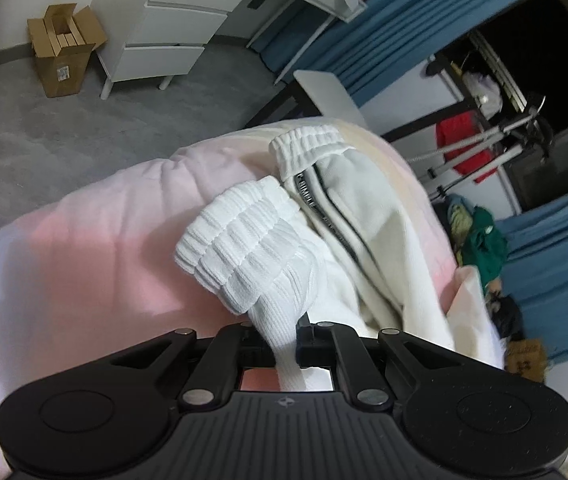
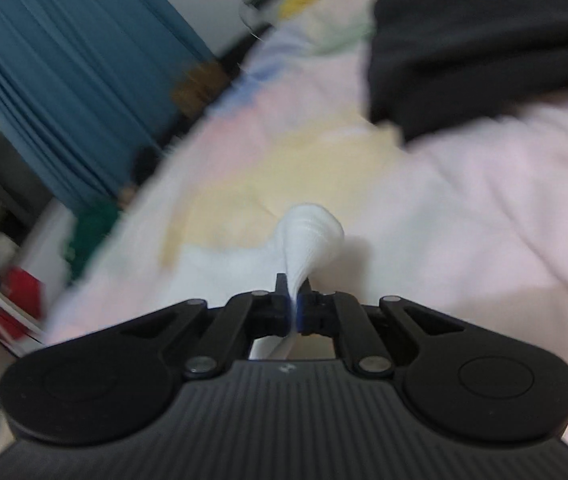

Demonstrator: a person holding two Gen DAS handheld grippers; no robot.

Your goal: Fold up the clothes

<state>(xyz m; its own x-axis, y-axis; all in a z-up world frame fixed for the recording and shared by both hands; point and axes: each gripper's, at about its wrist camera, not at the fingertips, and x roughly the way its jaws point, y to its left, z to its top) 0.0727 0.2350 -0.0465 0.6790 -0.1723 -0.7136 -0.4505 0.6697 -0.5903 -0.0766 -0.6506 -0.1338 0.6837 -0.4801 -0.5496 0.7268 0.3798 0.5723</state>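
A white garment [image 1: 368, 232] with ribbed cuffs and a zip lies on the pink bed cover [image 1: 95, 248]. My left gripper [image 1: 284, 332] is shut on its white ribbed hem [image 1: 243, 256], which bunches up in front of the fingers. A second ribbed band [image 1: 308, 144] lies further off. In the blurred right wrist view, my right gripper [image 2: 294, 304] is shut on a pinch of the same white ribbed cloth [image 2: 310, 240], held just above the pink and yellow cover [image 2: 464, 208].
A black garment [image 2: 484, 40] lies on the bed beyond the right gripper. Off the bed are a white drawer unit [image 1: 171, 28], a cardboard box [image 1: 63, 48], blue curtains [image 1: 396, 24], a clothes heap [image 1: 480, 240] and a tripod [image 1: 484, 152].
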